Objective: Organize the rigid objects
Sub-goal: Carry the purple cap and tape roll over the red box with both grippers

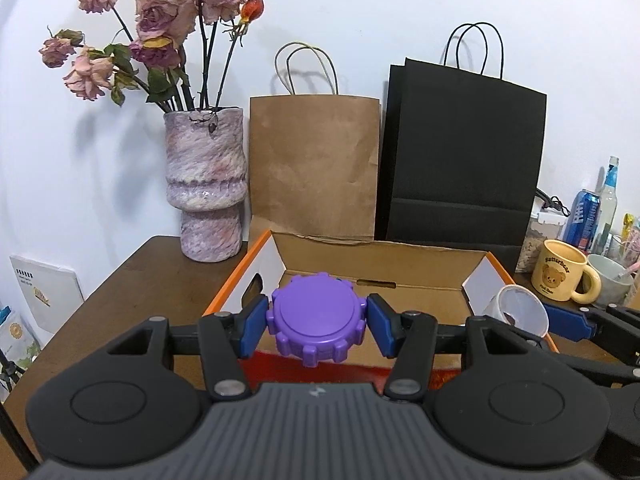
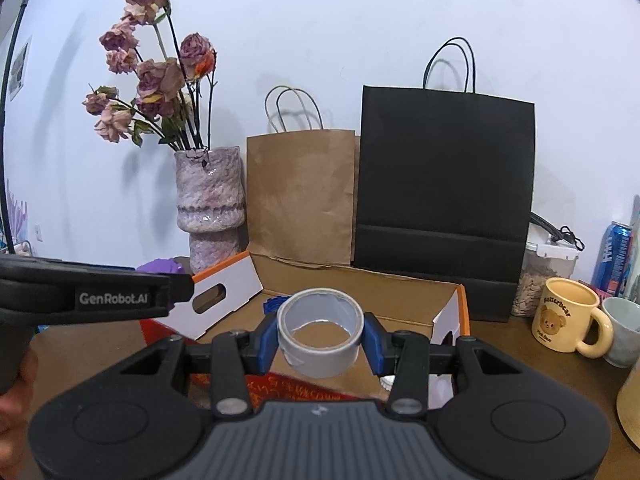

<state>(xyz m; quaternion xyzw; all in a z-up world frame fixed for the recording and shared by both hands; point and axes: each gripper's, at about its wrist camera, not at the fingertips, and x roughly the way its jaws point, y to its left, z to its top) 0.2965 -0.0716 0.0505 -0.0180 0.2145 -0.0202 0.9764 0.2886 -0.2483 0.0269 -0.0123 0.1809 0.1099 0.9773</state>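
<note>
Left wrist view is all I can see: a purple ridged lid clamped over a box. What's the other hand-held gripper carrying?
Observer: The right hand-held gripper is shut on a roll of grey tape.
Operator: Anything already in the box?
Observer: Yes, something blue lies on the cardboard box floor, behind the tape.
Operator: Whose hand holds the left tool?
Observer: A person's hand shows at the picture's left edge, below the left hand-held gripper holding the purple lid.

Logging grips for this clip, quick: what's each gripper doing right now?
Left gripper: closed on the purple lid, above the cardboard box.
Right gripper: closed on the grey tape roll, also above the box.
</note>
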